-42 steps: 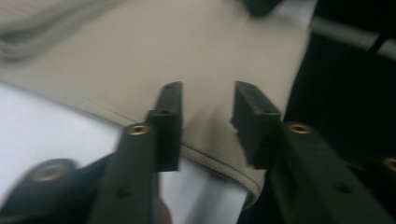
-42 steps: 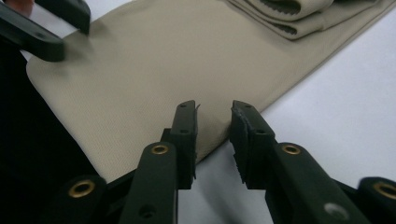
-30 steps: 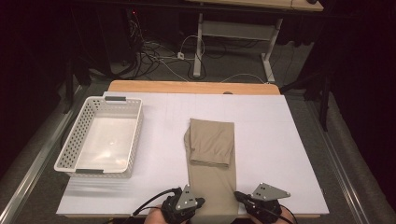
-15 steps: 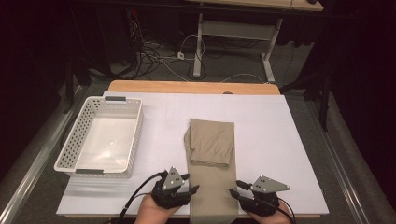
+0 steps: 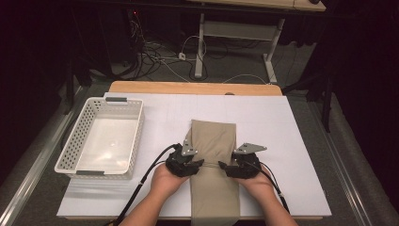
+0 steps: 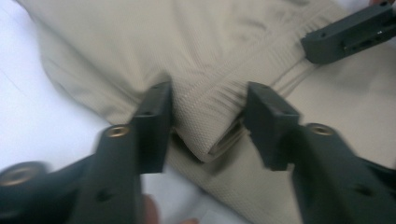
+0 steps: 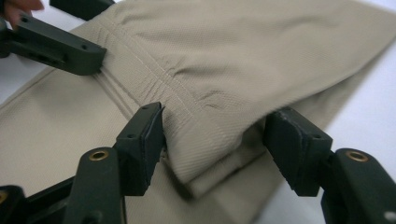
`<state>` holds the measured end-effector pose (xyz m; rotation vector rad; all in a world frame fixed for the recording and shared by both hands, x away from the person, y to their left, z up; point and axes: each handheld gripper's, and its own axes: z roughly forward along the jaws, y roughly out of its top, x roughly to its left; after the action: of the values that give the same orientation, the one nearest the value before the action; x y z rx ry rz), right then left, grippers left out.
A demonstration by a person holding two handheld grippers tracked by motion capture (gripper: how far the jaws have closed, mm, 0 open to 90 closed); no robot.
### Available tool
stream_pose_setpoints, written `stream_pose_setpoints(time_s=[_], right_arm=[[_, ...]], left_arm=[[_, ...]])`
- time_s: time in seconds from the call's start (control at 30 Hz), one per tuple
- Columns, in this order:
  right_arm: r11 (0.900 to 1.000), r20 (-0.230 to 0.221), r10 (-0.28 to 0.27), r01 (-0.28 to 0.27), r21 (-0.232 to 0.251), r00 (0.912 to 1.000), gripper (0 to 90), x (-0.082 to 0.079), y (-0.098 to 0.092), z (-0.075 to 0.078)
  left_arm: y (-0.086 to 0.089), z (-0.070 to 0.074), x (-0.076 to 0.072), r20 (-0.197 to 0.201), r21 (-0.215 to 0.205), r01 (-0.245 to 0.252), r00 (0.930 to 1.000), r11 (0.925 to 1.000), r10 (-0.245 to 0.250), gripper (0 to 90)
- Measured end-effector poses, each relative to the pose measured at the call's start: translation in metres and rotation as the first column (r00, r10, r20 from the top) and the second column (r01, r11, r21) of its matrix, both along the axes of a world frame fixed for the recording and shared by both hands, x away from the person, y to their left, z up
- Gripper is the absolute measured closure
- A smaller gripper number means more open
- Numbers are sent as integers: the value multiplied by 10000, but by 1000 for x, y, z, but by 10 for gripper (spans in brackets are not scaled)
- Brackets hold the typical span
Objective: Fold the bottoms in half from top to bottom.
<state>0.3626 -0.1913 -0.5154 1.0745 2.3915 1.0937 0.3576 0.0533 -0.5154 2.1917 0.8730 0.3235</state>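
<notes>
Moved: both grippers, forward up the bench from its near edge to the folded hem of the cloth; jaws of both have just been parting, the left pair then narrowing a little.
Forearms: two, entering from the near edge, one on each side of the cloth.
Left gripper (image 5: 199,164): at the cloth's left edge, pointing inward; jaws apart, straddling the folded corner, one finger (image 6: 152,126) against the fabric, the other just clear, no pinch.
Right gripper (image 5: 223,166): at the cloth's right edge, facing the left one; jaws apart around the folded edge, left finger (image 7: 142,140) touching the fabric, right finger clear.
Cloth (image 5: 214,141): beige trousers-like garment, lying lengthwise mid-bench, far part folded back over itself, near end hanging past the bench edge.
Bench (image 5: 282,136): white sheet over a wooden top.
Basket (image 5: 77,141): white, perforated, at the left, well apart from the cloth.
Floor beyond: cables (image 5: 160,56) and a desk frame (image 5: 235,33).
</notes>
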Motion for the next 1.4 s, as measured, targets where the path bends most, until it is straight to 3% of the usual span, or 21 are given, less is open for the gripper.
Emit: stream_pose_setpoints(time_s=[0.1, 0.23, 0.37, 0.73, 1.07, 1.4], right_arm=[[9989, -324, 286, -274, 380, 9991, 573, -1, -1, 0], [9990, -151, 374, -370, 250, 9992, 605, -11, -4, 3], [9979, -121, 446, -440, 482, 9989, 605, -26, -12, 2], [9919, -14, 1053, -1050, 710, 9944, 560, -75, -19, 1], [9880, -66, 1438, -1432, 585, 9896, 539, -105, -26, 3], [9849, -175, 1673, -1663, 492, 9858, 523, -132, -24, 0]], left_arm=[[0, 2, -2, 11, -124, 43, 10000, 9999, -43, 632], [0, 8, -13, -12, -262, 269, 9996, 9993, -269, 635], [2, 9, -32, 45, -438, 507, 9987, 9978, -506, 634], [12, 3, -79, -421, -905, 1053, 9931, 9903, -1095, 625], [11, 5, -109, -682, -902, 1551, 9845, 9838, -1614, 622], [16, 6, -132, -905, -866, 1680, 9803, 9820, -1757, 619]])
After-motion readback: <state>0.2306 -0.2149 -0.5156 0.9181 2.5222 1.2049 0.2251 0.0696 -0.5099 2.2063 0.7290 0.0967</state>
